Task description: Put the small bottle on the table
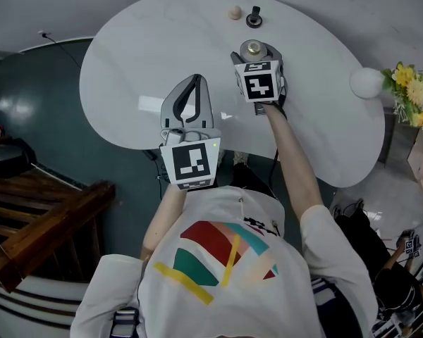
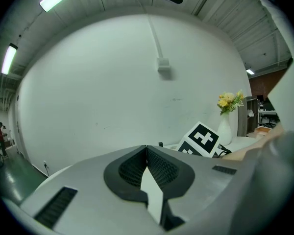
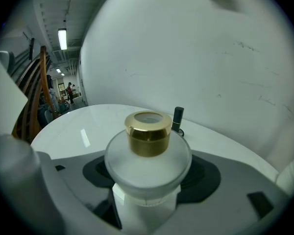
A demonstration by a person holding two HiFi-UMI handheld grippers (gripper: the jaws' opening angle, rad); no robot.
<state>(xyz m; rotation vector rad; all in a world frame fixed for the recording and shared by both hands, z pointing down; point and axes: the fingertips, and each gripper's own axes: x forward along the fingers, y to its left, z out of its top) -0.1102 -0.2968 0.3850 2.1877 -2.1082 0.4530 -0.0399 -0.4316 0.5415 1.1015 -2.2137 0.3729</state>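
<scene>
— So, how far along is this? Start with the big things.

— Well, the white oval table [image 1: 148, 62] fills the upper part of the head view, and most of it is bare. Both grippers are out over it. The left gripper [image 2: 147, 168] is nearer the person, with its jaws pressed together and nothing between them. By my reading it has no part in this step.

— And the other one?

— The right gripper [image 1: 257, 56] reaches further in, toward the far edge. Its jaws are clamped on the small bottle [image 3: 148, 155], a frosted round one that stands upright with its gold cap [image 3: 148, 131] on top.

— Is the bottle down on the table, then?

— That I cannot tell. It is above the tabletop for certain, but its base is hidden by the jaws in the right gripper view and by the gripper body from above. Touching or just clear of the surface are both possible.

— So what is left to do?

— I would judge that the carry is done and the placing is not. The grip has not been let go. What remains is to settle the base, if it is not already down, part the jaws and draw back.

— Anything in the way?

— Only a small black object [image 1: 254, 17] just beyond the bottle and a little wooden ball [image 1: 234, 12] beside that. Both are close enough that the release will need some care.
</scene>
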